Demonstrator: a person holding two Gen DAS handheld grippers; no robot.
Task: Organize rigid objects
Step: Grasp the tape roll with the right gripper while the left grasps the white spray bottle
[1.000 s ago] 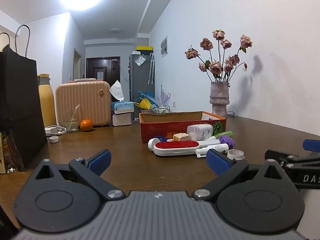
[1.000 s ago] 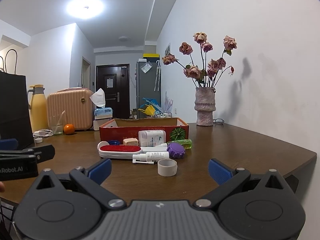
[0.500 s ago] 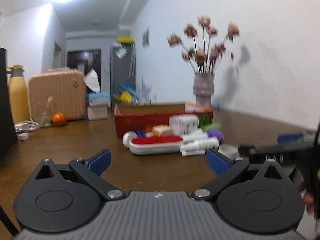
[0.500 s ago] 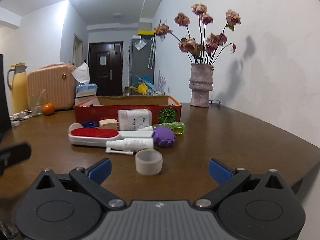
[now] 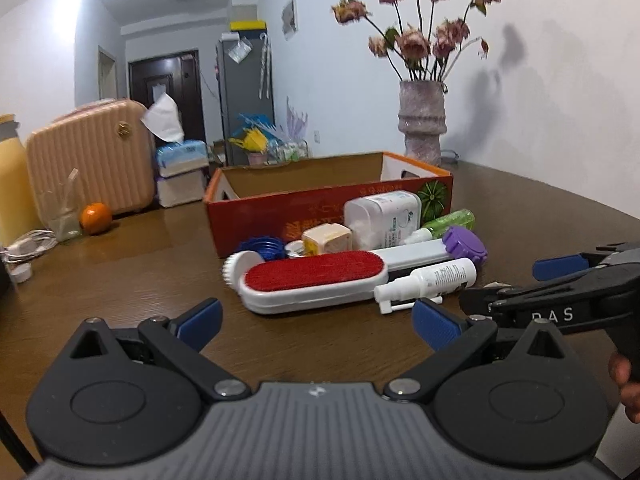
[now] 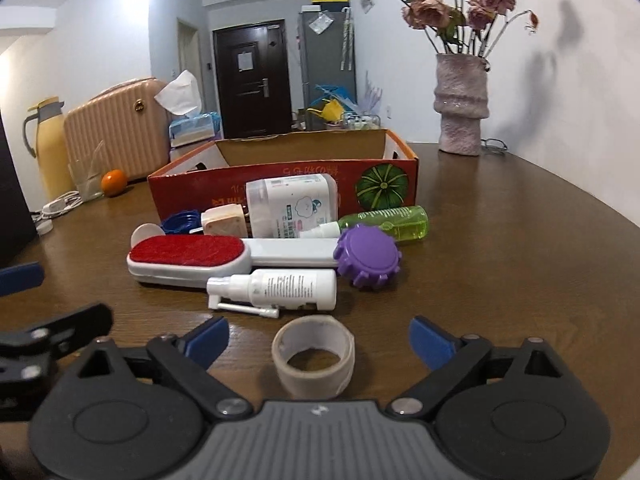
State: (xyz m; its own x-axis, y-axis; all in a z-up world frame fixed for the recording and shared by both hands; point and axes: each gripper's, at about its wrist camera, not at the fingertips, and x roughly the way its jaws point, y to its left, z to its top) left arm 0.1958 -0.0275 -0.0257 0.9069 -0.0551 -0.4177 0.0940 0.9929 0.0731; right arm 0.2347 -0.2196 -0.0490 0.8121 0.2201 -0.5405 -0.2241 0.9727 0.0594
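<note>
A tape roll [image 6: 313, 354] lies on the wooden table between the fingers of my right gripper [image 6: 320, 339], whose jaws are closing without touching it. Just beyond lie a white spray bottle [image 6: 280, 286], a red lint brush [image 6: 188, 258], a purple cap [image 6: 368, 258], a green bottle [image 6: 388, 220] and a white container [image 6: 292, 204], all in front of an open red cardboard box [image 6: 280, 196]. My left gripper [image 5: 318, 322] is open and empty, a short way before the lint brush [image 5: 316, 276]. The right gripper [image 5: 560, 292] shows at its right.
A vase of dried roses [image 6: 460, 108] stands at the back right. A pink suitcase [image 6: 116, 136], an orange [image 6: 114, 182], a yellow flask [image 6: 48, 148] and tissue boxes [image 6: 192, 130] line the back left. A black bag [image 6: 12, 200] stands at the left edge.
Both grippers have moved forward toward the pile and tipped downward. The tape roll, earlier well ahead of the right gripper, now sits between its fingers.
</note>
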